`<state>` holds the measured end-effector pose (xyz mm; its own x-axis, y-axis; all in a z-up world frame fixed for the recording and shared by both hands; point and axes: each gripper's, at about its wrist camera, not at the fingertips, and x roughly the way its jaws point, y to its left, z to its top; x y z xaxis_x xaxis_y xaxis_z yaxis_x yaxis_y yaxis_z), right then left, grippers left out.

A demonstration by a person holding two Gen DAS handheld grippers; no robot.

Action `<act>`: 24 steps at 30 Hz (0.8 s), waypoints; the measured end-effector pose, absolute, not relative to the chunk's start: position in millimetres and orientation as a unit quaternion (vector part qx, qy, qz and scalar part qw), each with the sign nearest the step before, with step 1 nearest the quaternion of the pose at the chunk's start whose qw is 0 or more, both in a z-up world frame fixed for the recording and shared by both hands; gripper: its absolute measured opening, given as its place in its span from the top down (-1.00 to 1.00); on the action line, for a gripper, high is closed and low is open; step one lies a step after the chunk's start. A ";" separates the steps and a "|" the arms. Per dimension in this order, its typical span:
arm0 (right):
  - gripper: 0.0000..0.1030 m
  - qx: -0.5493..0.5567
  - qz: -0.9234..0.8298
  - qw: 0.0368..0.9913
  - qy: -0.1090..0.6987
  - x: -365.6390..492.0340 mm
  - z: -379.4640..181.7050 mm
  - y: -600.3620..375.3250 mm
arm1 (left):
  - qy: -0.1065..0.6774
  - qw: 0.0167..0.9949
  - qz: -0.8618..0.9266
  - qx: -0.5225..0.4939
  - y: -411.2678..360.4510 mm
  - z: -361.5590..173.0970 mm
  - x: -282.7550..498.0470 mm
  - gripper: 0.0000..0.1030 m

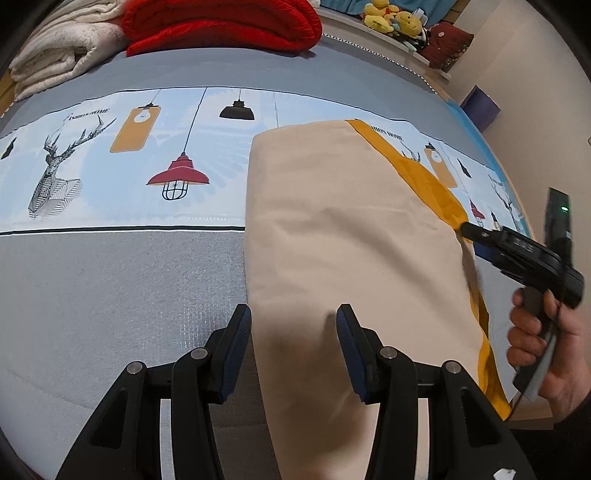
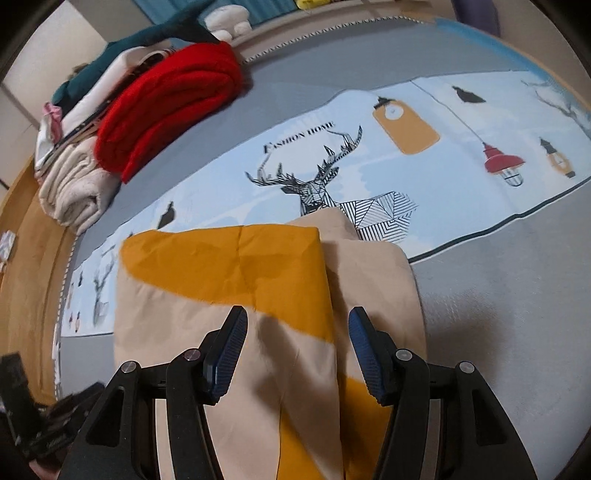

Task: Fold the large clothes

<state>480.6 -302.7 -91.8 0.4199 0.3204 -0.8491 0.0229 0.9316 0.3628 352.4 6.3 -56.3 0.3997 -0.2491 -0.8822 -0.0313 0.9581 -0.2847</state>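
Observation:
A folded beige garment (image 1: 343,236) with a mustard-yellow panel (image 1: 424,177) lies on the bed. In the right wrist view the garment (image 2: 177,325) shows a wide yellow band (image 2: 229,258) across its far end. My left gripper (image 1: 293,314) hovers open over the garment's near left edge, one finger over the grey sheet and one over beige cloth. My right gripper (image 2: 298,314) is open above the cloth, nothing pressed between its pads. From the left wrist view, the right gripper (image 1: 468,229) reaches in to the garment's right edge, held by a hand (image 1: 543,339).
The bed sheet (image 1: 110,288) is grey with a light-blue printed band of lamps and deer. A folded red blanket (image 1: 221,26) and a cream blanket (image 1: 62,51) sit at the far side. Plush toys (image 1: 395,18) lie beyond the bed. Stacked clothes (image 2: 85,107) sit behind the blankets.

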 end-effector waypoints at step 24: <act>0.61 0.090 -0.027 0.845 0.526 503.9 -109.0 -288.4 | 0.568 0.807 -0.122 -0.111 -20.3 -63.0 353.1 0.14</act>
<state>503.9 -288.4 -109.0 0.4454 0.0484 -0.8940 0.1413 0.9822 0.1236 353.1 -20.3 -63.0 0.3260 -0.3224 -0.8887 0.0702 0.9457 -0.3173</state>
